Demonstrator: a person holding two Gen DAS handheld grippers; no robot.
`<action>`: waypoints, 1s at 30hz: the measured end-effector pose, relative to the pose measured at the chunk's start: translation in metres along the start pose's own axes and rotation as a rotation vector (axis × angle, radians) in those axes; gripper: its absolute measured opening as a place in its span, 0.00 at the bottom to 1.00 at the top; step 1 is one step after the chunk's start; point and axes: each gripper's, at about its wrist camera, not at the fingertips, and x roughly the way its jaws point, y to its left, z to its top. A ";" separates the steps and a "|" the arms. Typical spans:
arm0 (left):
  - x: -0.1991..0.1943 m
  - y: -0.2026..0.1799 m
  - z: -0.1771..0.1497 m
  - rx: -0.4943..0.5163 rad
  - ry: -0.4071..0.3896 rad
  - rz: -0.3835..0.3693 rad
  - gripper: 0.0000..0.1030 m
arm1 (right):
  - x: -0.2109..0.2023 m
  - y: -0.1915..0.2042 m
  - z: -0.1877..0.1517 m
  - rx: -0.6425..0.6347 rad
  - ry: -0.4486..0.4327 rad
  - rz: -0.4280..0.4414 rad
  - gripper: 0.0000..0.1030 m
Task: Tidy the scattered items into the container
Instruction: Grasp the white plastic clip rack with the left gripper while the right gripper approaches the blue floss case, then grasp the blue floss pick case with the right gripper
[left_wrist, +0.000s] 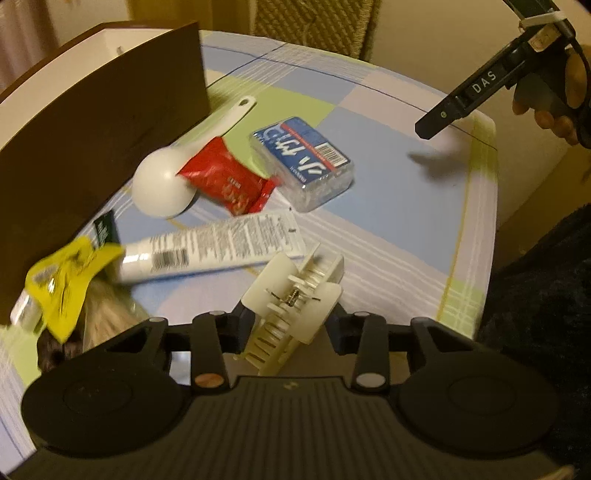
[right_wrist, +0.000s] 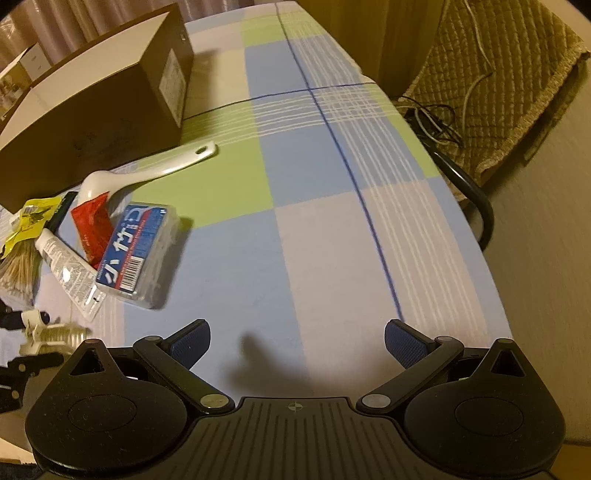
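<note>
Here the left wrist view shows the left gripper (left_wrist: 291, 314) with its fingers closed on a cream hair clip (left_wrist: 295, 295), held just above the checked worktop (left_wrist: 388, 206). Beyond it lie a white tube (left_wrist: 207, 247), a red packet (left_wrist: 225, 181), a white scoop (left_wrist: 173, 170), a blue-labelled clear case (left_wrist: 303, 162) and a yellow packet (left_wrist: 62, 280), all beside the brown box (left_wrist: 103, 122). This view alone shows the right gripper's black side and the hand (left_wrist: 554, 107) gripping it. The right wrist view alone shows the right gripper (right_wrist: 297, 341) with fingers spread wide and empty over bare cloth, a label on the box end, and a quilted chair (right_wrist: 491, 85) with cables.
</note>
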 end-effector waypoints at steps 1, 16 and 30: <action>-0.002 0.000 -0.002 -0.020 -0.002 0.001 0.34 | 0.001 0.003 0.001 -0.004 0.000 0.006 1.00; -0.041 0.011 -0.004 -0.227 -0.108 0.102 0.27 | 0.005 0.066 0.024 -0.056 -0.075 0.159 1.00; -0.072 0.022 -0.016 -0.341 -0.159 0.176 0.27 | 0.047 0.112 0.036 -0.128 -0.034 0.114 0.86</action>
